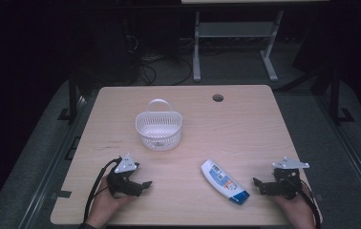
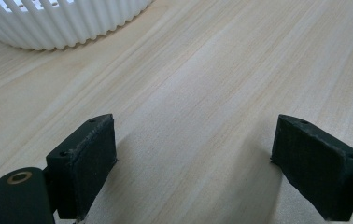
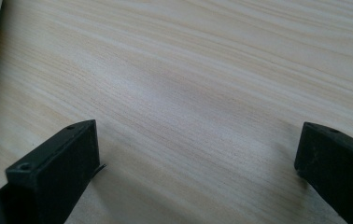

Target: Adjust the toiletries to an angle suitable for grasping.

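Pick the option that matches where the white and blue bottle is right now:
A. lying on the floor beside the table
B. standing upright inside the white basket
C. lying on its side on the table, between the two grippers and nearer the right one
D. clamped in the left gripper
C: the bottle lies flat on the table, apart from the open right gripper, the left gripper and the basket.

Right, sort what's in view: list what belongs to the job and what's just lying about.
Job:
- white and blue bottle, lying flat
- white slatted basket
- left gripper, open
- right gripper, open

Lying about:
- grey stand beyond the table
- floor cables
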Demonstrator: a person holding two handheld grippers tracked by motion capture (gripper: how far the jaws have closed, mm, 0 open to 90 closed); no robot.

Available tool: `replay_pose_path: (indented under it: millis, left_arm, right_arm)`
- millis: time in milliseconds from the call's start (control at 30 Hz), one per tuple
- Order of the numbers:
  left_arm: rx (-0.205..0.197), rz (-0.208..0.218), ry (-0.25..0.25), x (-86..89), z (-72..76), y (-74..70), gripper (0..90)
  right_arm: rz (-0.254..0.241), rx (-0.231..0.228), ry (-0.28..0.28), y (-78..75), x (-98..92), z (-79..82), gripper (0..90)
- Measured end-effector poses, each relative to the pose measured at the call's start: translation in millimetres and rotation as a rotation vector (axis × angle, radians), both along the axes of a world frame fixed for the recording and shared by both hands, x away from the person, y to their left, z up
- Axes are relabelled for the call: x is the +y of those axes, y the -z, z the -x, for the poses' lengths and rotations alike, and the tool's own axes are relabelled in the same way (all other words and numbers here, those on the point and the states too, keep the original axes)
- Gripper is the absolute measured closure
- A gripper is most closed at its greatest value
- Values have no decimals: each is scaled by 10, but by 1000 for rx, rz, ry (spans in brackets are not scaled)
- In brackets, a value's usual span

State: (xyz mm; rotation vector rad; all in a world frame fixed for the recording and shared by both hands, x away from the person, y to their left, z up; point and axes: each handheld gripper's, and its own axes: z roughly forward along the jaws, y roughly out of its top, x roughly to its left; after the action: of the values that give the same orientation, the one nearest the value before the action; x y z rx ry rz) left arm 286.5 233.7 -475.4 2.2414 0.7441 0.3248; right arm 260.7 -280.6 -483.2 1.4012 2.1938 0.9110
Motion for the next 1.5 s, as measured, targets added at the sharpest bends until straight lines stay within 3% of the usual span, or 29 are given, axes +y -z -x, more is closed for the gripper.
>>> replay_pose_path:
  millis: [200,267,300,367,467,533,633,667,800,1167,1500]
  left_arm:
    - [0,0,0,0,0,0,128]
    - [0,0,0,0,0,0,128]
    - [1,0,-1,-1,-1,-1,128]
    - [2,5,-9,-8,0,1,128]
    - [2,5,-8,-7,0,1,128]
    - [2,4,-8,-7,0,1,128]
    - [2,4,-9,-7,1,1,128]
    - [2,-1,-7,-4,1,-2,129]
    - [2,1,-10,-5,3,-1,128]
    - [1,-1,-18,-6,12,-1,129]
    - [0,0,-19,-6,12,-1,129]
  right_arm:
    - [1,4,14,-5,11,8,4]
    - [4,11,12,-62,11,25,178]
    - [3,18,16,-81,9,35,194]
    - [-16,24,34,-159,8,76,397]
    - [-34,-11,27,-248,20,122,481]
    - [-53,-25,-18,-336,77,163,626]
    - [-64,-19,-48,-346,100,188,697]
    - [-89,-6,-81,-352,124,213,761]
    - [-124,-9,-124,-401,161,250,876]
    - [-176,4,-256,-471,356,353,894]
    - [-212,17,-327,-496,538,408,895]
